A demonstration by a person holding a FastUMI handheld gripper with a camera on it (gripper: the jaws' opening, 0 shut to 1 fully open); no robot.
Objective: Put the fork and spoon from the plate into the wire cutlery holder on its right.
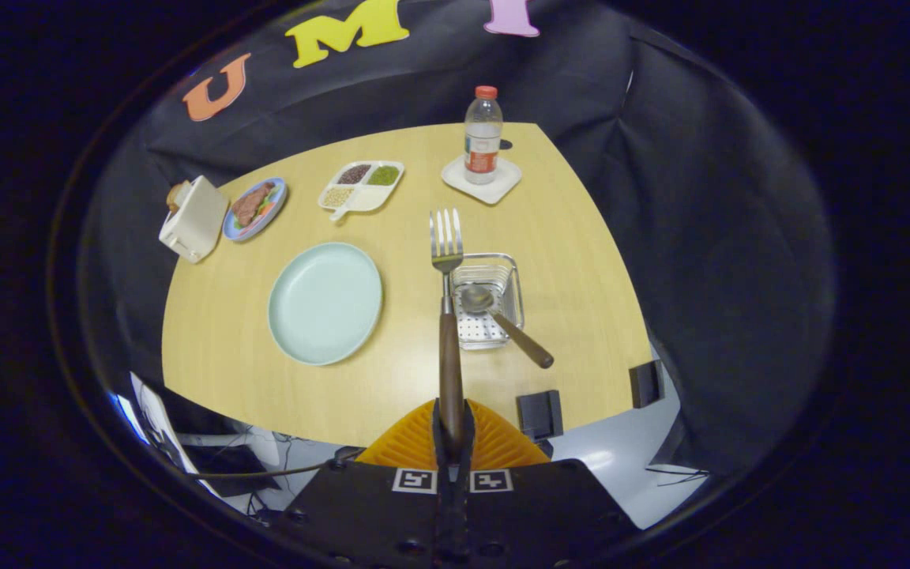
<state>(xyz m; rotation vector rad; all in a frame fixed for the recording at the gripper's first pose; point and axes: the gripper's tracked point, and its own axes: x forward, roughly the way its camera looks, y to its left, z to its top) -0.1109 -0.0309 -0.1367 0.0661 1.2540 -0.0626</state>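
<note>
Claw (453, 438) clamps fork (447, 316) handle, tines above wire holder (489, 300); spoon (502, 320) leans inside holder; plate (325, 303) left of holder.

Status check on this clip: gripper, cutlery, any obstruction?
Gripper shut on fork. Spoon already in wire holder. Plate bare. Nothing blocking.

Count: 1 fork (446, 237), 1 spoon (502, 320), 1 wire holder (488, 304), 3 plates (325, 303), 1 bottle (483, 134), 1 toaster (193, 218).
</note>
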